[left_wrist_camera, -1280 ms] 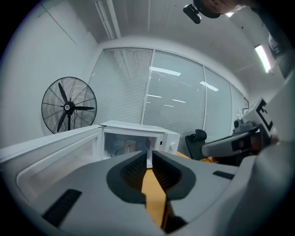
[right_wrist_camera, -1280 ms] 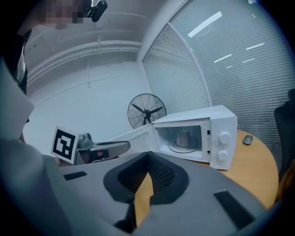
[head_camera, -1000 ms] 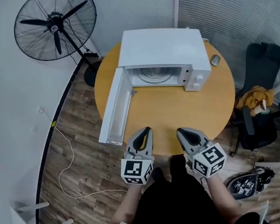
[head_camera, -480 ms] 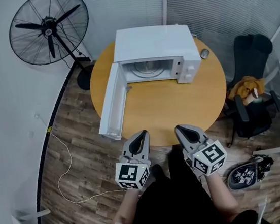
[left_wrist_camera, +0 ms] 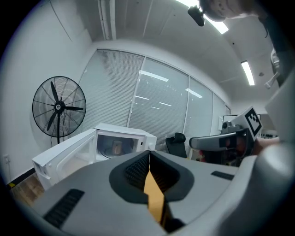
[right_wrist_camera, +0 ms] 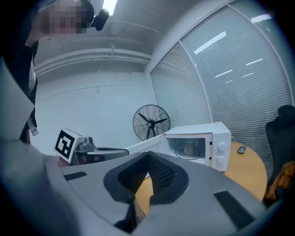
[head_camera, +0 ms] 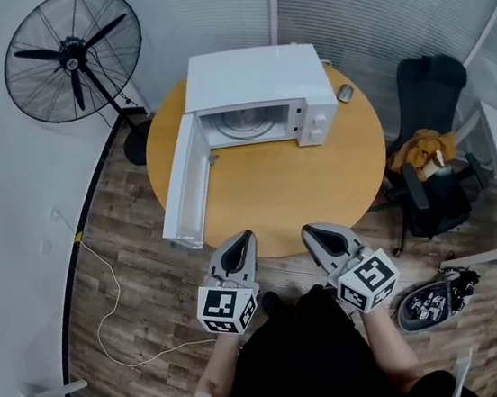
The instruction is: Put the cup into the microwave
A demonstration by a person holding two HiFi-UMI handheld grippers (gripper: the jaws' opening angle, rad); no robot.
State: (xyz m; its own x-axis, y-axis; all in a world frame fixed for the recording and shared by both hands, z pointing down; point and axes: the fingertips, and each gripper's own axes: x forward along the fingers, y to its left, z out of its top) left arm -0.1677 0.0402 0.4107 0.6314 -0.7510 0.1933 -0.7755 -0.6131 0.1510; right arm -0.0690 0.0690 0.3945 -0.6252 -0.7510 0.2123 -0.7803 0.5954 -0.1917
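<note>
Round wooden table (head_camera: 319, 184) is carrying a white microwave (head_camera: 255, 74), door (head_camera: 184, 192) hanging open, cup (right_wrist_camera: 189, 147) sitting inside. Left gripper (head_camera: 239, 245) and right gripper (head_camera: 319, 235) are hovering at the near edge, jaws pressed together, gripping nothing.

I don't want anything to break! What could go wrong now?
The microwave door stands wide open and reaches the edge of the table, so someone walking by might bump it. The cup sits inside, but heating probably can't start until that door is shut. A white cable loops across the floor nearby and could trip someone.
</note>
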